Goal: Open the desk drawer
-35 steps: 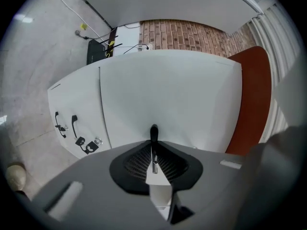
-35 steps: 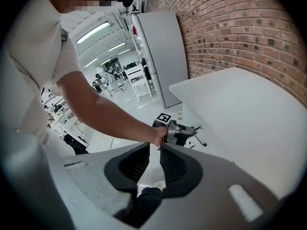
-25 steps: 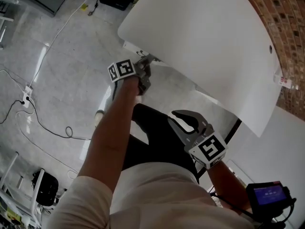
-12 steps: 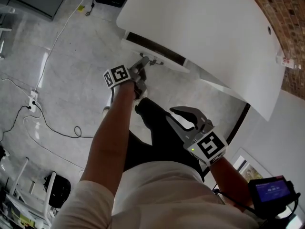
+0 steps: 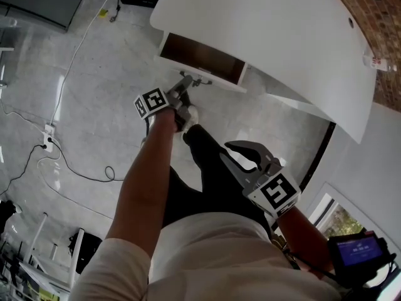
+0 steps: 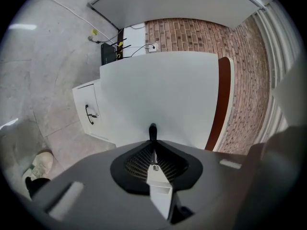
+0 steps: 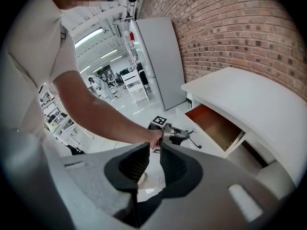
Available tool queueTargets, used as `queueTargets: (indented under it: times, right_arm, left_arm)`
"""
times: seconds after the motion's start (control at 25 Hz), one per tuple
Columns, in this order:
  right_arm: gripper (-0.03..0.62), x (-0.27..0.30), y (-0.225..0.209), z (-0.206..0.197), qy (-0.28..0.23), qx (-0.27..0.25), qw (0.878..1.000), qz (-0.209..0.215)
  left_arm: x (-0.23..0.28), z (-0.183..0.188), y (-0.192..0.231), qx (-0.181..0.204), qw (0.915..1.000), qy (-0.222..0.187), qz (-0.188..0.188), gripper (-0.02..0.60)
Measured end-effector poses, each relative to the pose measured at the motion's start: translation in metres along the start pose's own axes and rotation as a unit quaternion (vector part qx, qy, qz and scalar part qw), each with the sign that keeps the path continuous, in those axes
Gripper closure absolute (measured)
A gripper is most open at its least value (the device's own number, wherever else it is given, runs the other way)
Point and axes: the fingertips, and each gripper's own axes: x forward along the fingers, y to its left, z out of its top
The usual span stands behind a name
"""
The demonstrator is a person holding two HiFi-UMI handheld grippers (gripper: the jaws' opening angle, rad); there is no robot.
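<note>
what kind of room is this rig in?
Likely a lab or workshop-type office: a white desk by a brick wall, loose cables on a tiled floor, and racks of equipment further back.

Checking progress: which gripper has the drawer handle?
The left gripper: its jaws pinch the handle of the pulled-out drawer. The right gripper is away from it, jaws apart, holding nothing.

left hand-held gripper [image 5: 187, 81] outstretched, jaws opening on a handle [image 6: 152, 130]; right hand-held gripper [image 5: 232, 150] angled down, barely apart
</note>
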Motion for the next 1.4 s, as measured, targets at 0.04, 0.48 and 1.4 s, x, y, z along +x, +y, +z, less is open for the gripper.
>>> queueTargets:
  times: [0.04, 0.48, 1.4]
  right_arm:
    - [0.539, -0.001, 0.001, -0.001, -0.001, 0.002, 1.000, -0.001]
    - [0.539, -0.003, 0.004, 0.000, -0.015, 0.012, 1.000, -0.015]
    - [0.539, -0.007, 0.090, 0.042, -0.090, 0.003, 0.995, -0.037]
  left_arm:
    - [0.000, 0.000, 0.000, 0.003, 1.0000, 0.000, 0.002, 0.545]
    - [-0.001, -0.009, -0.002, 0.040, 0.9986, 0.030, 0.019, 0.503]
    - [-0.150, -0.037, -0.063, 0.125, 0.9859, 0.108, 0.026, 0.520]
